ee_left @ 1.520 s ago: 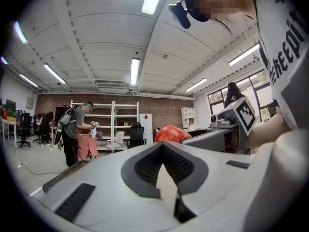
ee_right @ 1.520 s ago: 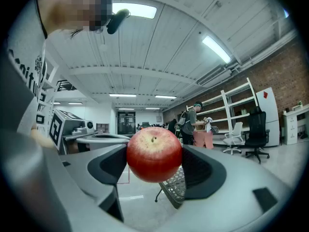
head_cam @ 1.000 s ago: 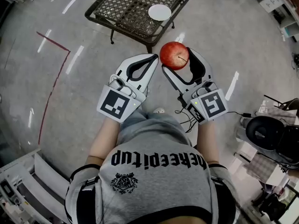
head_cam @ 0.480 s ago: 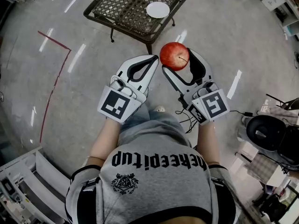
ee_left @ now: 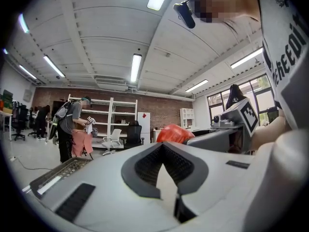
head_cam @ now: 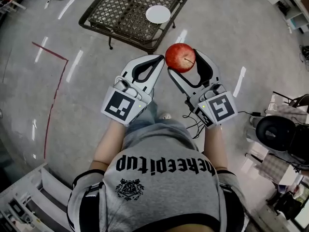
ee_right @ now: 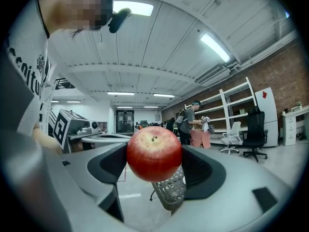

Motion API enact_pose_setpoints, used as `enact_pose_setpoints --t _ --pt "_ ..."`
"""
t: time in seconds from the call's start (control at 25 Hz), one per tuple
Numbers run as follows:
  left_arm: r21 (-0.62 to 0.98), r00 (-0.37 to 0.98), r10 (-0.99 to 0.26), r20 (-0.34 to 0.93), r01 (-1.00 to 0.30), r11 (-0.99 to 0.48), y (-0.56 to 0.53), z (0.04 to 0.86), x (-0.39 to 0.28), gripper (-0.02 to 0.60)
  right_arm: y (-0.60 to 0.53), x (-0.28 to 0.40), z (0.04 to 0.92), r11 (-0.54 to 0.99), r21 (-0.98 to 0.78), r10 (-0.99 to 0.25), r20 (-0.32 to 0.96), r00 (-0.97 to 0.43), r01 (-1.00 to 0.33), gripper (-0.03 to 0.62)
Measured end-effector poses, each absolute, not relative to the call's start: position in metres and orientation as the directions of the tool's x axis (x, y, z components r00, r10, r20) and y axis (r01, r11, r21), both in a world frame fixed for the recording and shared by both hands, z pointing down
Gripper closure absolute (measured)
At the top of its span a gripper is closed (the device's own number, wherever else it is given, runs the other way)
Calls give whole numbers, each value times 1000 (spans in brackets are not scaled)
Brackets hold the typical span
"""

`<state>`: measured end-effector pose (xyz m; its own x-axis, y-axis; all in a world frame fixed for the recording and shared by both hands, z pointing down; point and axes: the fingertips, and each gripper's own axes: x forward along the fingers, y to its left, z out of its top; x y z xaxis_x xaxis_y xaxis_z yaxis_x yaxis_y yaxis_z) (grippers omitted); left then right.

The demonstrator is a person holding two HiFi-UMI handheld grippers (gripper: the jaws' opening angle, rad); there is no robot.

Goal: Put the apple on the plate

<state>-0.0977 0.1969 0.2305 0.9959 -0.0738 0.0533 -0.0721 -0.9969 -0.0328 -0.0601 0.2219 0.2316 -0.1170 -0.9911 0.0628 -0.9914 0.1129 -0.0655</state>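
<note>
Standing on the grey floor (head_cam: 58, 110), I face a low wire-mesh tabletop (head_cam: 120, 13) ahead, with a white plate (head_cam: 158, 14) lying near its right edge. My left tool (head_cam: 155, 64) is pressed together with nothing in it, held just beside my right tool (head_cam: 182, 61), which pinches the red apple (head_cam: 180, 57) between its tips. The apple hangs in the air over the floor, well short of the plate.
</note>
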Motion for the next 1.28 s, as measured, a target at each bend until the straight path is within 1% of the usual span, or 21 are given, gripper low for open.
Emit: enact_pose_setpoints --t 0.24,0.64,0.76,1.28 --pt "-24 994 -39 105 -36 -999 159 235 -83 562 183 -45 233 77 -74 -994 67 -82 -994 235" --pt "-19 995 -20 101 -19 -1000 90 236 -66 563 120 -26 236 36 -80 -996 77 -42 -996 235" --pt "-24 995 3 105 5 -1000 73 238 -63 563 101 -22 238 25 -84 -996 84 -32 -996 235" --pt "3 996 38 85 38 -999 25 243 -69 563 58 -27 240 -25 -67 -994 108 18 -997 235"
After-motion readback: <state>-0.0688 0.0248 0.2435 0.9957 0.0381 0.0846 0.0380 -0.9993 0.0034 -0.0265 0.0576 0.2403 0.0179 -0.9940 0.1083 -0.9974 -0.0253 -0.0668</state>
